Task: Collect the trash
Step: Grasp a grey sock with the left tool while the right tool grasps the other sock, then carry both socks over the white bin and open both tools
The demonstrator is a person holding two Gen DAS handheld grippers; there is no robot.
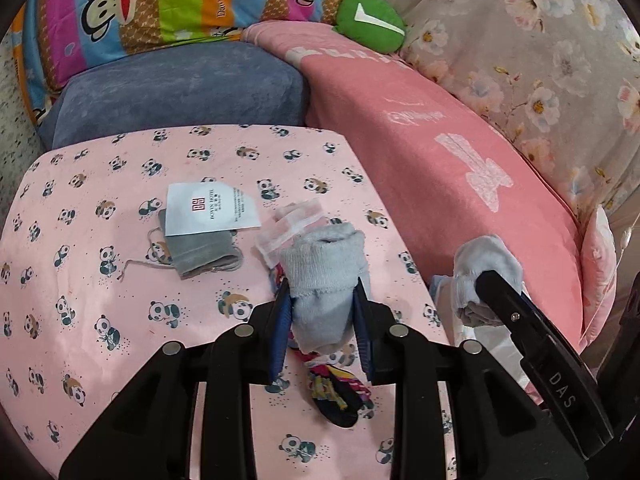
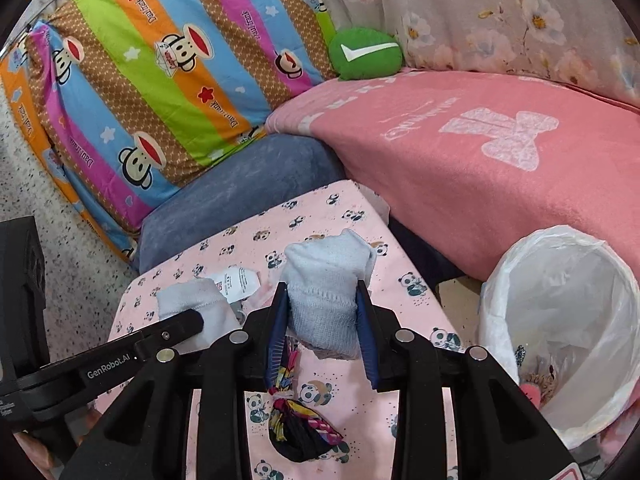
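Grey knit is what both grippers are pinching right now. The left gripper (image 1: 323, 300) has its jaws pressed in on one rolled grey sock (image 1: 324, 276), and the right gripper (image 2: 322, 308) is clamped the same way on a second grey sock (image 2: 324, 284). Both socks are held just above the panda-print table (image 1: 100, 280), toward its right edge. The socks squash easily, so I'd keep the squeeze steady and not ease off until each one is right over the bin's mouth — soft stuff like this slides out quick.

The bin (image 2: 560, 320) sits just off the table's right edge, lined with a thin white plastic bag (image 2: 496, 320). The liner looks floppy, so I'd come in from above and centre the sock over the opening, not brush the rim and fold the bag in. Probably right gripper first since it's nearer, then the left.

Inside the bin there's already some stuff at the bottom: something pink and something brownish, too blurry to name.

Still lying on the table:
- a white paper tag (image 1: 210, 210) on top of a small grey pouch (image 1: 204, 252), out toward the middle
- a bit of pinkish clear wrapper (image 1: 290, 222), just behind the left sock
- a dark multicoloured fabric bundle (image 2: 296, 428), near the table's front edge under the grippers
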